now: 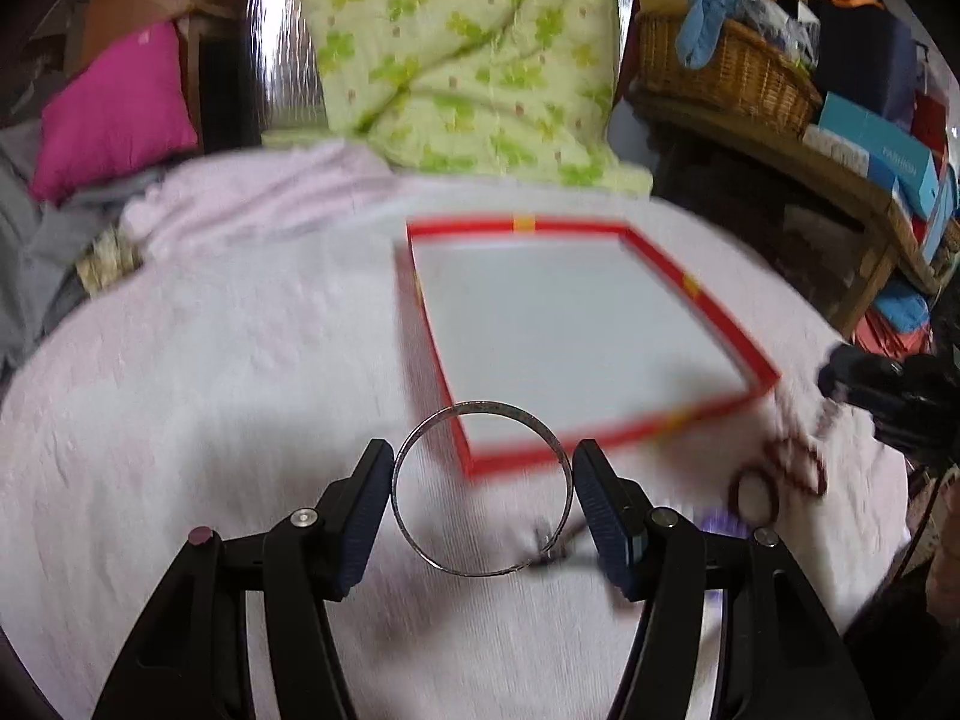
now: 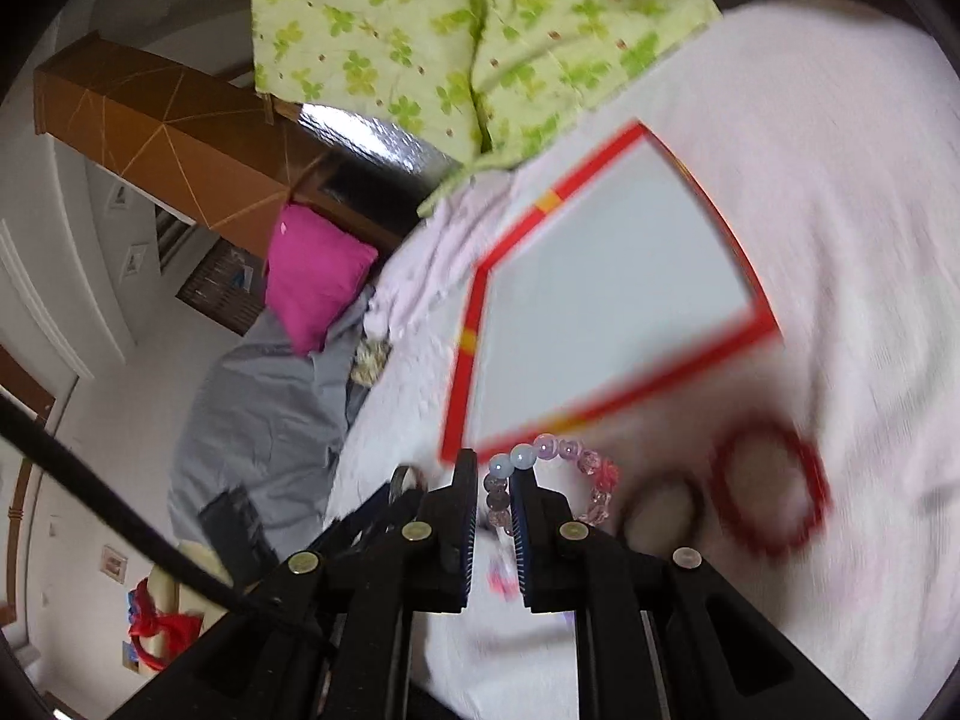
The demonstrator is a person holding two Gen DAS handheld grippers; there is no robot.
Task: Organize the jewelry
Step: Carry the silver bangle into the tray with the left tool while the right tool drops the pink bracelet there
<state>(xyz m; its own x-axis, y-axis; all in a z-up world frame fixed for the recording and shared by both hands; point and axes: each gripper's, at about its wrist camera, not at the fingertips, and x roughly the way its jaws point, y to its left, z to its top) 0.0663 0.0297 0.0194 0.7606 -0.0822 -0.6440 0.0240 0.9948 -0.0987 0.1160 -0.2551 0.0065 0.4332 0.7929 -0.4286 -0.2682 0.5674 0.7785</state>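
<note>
A: Left gripper (image 1: 483, 489) status?

B: It is clamping a silver bangle (image 1: 482, 420) across its width, one pad on each side. Jaws are spread wide, just to the ring's diameter. The bangle is sitting level between the fingers, above the pale pink blanket (image 1: 210, 390).

A: Where is the tray?

B: A red-rimmed tray (image 1: 708, 294) with a white floor is lying on the blanket just ahead of the left gripper. The bangle's far edge is overlapping the tray's near corner in the left wrist view. Frame is motion-blurred, so I cannot tell height over the rim.

A: Right gripper (image 2: 495, 492)?

B: It is pinching a beaded bracelet (image 2: 555, 450), pastel pink, lilac and clear beads. Jaws are nearly closed, only bead-width between them. The free loop is curving out to the right of the fingers, near the tray's (image 2: 468, 372) near edge.

A: Anything else loose?

B: A red beaded bracelet (image 2: 771, 489) is lying on the blanket (image 2: 840, 240) right of the gripper, and a darker ring (image 2: 663, 510) is sitting just beside it. Both are blurred.

A: Background?

B: A green patterned quilt (image 1: 468, 54) and a magenta pillow (image 1: 114, 114) are lying beyond the blanket.
</note>
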